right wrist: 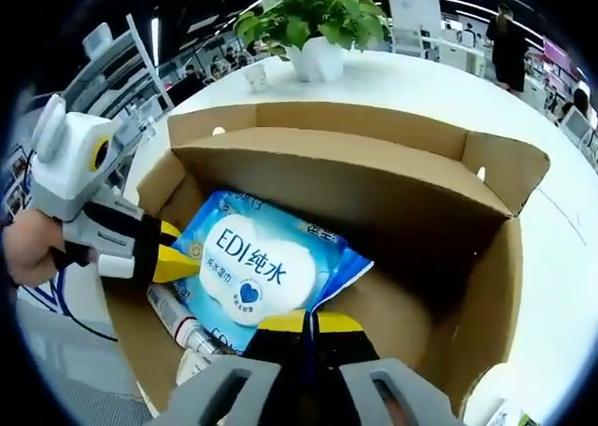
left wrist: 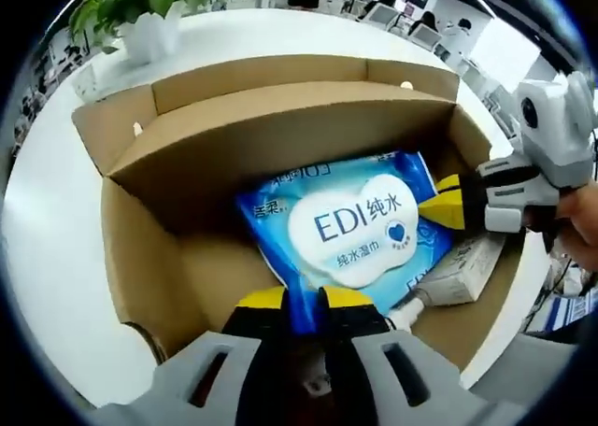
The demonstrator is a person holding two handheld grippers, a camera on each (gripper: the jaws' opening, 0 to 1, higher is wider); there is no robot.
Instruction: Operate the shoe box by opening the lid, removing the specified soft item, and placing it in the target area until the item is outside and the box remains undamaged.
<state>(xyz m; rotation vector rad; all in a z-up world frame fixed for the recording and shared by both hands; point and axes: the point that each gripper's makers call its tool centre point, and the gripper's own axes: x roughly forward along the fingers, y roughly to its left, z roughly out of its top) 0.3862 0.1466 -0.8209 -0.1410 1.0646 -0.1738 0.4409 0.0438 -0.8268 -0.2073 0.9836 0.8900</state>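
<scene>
White table (left wrist: 56, 248) bears one open box (left wrist: 280, 127), one wipes pack (left wrist: 346, 225), two tools.

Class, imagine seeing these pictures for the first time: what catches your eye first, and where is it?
A bright blue wet-wipe pack lies in the open cardboard box, with both tongs shut on its edges: left tongs and right tongs. Behind the box, a potted plant stands on the white table.

We look down into the open shoe box (left wrist: 280, 146) from close above, from opposite ends. Both views share its blue wipes pack (left wrist: 350, 225) and the white worktop (left wrist: 56, 220).
</scene>
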